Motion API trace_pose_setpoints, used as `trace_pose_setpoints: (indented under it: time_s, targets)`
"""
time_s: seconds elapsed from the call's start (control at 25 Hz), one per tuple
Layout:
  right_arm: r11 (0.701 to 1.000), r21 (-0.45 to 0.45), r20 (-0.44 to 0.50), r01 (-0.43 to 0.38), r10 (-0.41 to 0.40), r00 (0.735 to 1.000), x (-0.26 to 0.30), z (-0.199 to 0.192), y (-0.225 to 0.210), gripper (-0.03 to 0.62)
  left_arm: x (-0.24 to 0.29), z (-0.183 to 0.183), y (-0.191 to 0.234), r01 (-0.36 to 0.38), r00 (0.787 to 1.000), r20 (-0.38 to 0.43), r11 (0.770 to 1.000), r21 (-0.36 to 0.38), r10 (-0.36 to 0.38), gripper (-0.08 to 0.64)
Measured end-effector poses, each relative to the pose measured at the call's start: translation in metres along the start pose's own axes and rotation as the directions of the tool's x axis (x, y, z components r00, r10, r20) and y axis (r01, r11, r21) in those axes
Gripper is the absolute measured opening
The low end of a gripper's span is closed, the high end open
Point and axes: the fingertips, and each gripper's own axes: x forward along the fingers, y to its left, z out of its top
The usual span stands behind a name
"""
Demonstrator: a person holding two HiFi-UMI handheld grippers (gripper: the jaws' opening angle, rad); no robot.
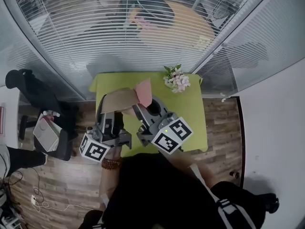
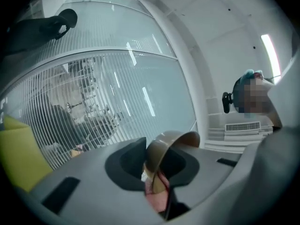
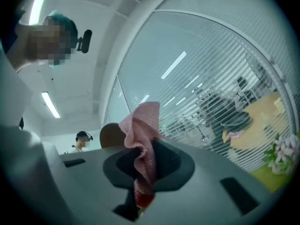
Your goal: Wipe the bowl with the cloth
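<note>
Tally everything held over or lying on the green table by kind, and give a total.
Bowl: 1
Cloth: 1
Flower bunch: 1
Hand-held grippers: 2, left hand-held gripper and right hand-held gripper
Total: 5

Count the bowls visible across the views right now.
1: a brown round bowl, clamped by its rim in the left gripper over the green table. None other shows, though the table is partly hidden.
</note>
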Motion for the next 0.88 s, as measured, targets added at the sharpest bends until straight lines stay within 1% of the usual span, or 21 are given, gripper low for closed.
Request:
trace_pose_setpoints:
  time_s: [0.08,0.12,0.16,0.2,0.24,0.28,0.32,0.36,0.4,0.44,0.48,0.52,0.56,0.6,0.64,0.68,0.72,0.76,0.8,0.84,0.88]
  targets:
    - [0.994,0.111,-0.030,-0.016,0.020,0.999,0.001,-0.006,-0.004,0.032,0.000,0.000,0.000,0.009,1.000,-0.001,1.000,0.023,-0.009,0.061]
    - [0.986,0.166,-0.049,-0.018,0.027,0.998,0.001,-0.011,-0.008,0.032,0.000,-0.001,0.001,0.013,1.000,-0.012,0.998,0.055,-0.012,0.063]
    - [0.980,0.201,-0.073,-0.008,0.023,0.997,0.001,-0.017,-0.015,0.032,0.002,-0.004,0.002,0.018,0.999,-0.040,0.995,0.100,-0.014,0.068]
    - [0.979,0.203,-0.100,0.018,0.003,0.995,0.000,-0.023,-0.024,0.032,0.004,-0.012,0.003,0.027,0.996,-0.088,0.988,0.152,-0.014,0.085]
    - [0.984,0.170,-0.125,0.051,-0.030,0.992,-0.003,-0.027,-0.035,0.023,0.007,-0.025,0.004,0.042,0.988,-0.155,0.979,0.200,-0.011,0.113]
    - [0.989,0.121,-0.141,0.083,-0.066,0.988,-0.007,-0.028,-0.047,0.016,0.010,-0.041,0.004,0.062,0.973,-0.231,0.969,0.238,-0.006,0.134]
    - [0.991,0.071,-0.145,0.110,-0.099,0.984,-0.011,-0.025,-0.058,0.014,0.013,-0.057,0.004,0.079,0.953,-0.304,0.961,0.265,0.005,0.155]
    - [0.991,0.012,-0.137,0.136,-0.133,0.982,-0.015,-0.017,-0.068,0.012,0.015,-0.069,0.004,0.089,0.932,-0.361,0.954,0.288,0.023,0.162]
    - [0.983,-0.077,-0.124,0.165,-0.173,0.977,-0.018,-0.007,-0.077,0.012,0.016,-0.076,0.005,0.088,0.918,-0.394,0.944,0.317,0.047,0.167]
    - [0.959,-0.206,-0.110,0.193,-0.219,0.970,-0.021,0.004,-0.084,0.012,0.017,-0.079,0.006,0.083,0.911,-0.406,0.930,0.358,0.075,0.167]
    - [0.907,-0.364,-0.096,0.211,-0.262,0.960,-0.025,0.013,-0.088,0.012,0.016,-0.079,0.007,0.082,0.908,-0.407,0.910,0.406,0.100,0.167]
    - [0.824,-0.527,-0.084,0.208,-0.294,0.952,-0.028,0.020,-0.088,0.012,0.016,-0.080,0.007,0.092,0.904,-0.410,0.886,0.454,0.117,0.167]
    - [0.720,-0.669,-0.077,0.183,-0.312,0.947,-0.029,0.023,-0.084,0.014,0.017,-0.083,0.007,0.115,0.896,-0.426,0.860,0.497,0.126,0.167]
    - [0.616,-0.775,-0.084,0.144,-0.325,0.942,-0.030,0.023,-0.080,0.014,0.018,-0.089,0.007,0.149,0.882,-0.453,0.835,0.529,0.130,0.167]
    - [0.530,-0.841,-0.101,0.104,-0.344,0.934,-0.030,0.019,-0.077,0.014,0.019,-0.096,0.007,0.186,0.865,-0.484,0.815,0.549,0.130,0.170]
    - [0.472,-0.878,-0.115,0.076,-0.364,0.924,-0.031,0.013,-0.074,0.012,0.021,-0.103,0.005,0.214,0.850,-0.510,0.802,0.558,0.128,0.174]
    - [0.436,-0.898,-0.115,0.065,-0.375,0.920,-0.031,0.007,-0.071,0.012,0.022,-0.108,0.004,0.228,0.840,-0.526,0.796,0.561,0.130,0.177]
    - [0.415,-0.908,-0.106,0.063,-0.371,0.923,-0.031,0.004,-0.066,0.014,0.024,-0.111,0.004,0.225,0.835,-0.532,0.793,0.566,0.142,0.208]
    - [0.399,-0.915,-0.099,0.056,-0.357,0.929,-0.030,0.001,-0.060,0.012,0.025,-0.113,0.007,0.211,0.832,-0.530,0.787,0.579,0.167,0.212]
    - [0.383,-0.923,-0.100,0.041,-0.341,0.935,-0.029,-0.002,-0.053,0.014,0.025,-0.113,0.012,0.194,0.828,-0.524,0.775,0.601,0.199,0.207]
    - [0.360,-0.933,-0.102,0.025,-0.329,0.939,-0.029,-0.006,-0.046,0.014,0.024,-0.111,0.017,0.178,0.825,-0.515,0.758,0.628,0.233,0.176]
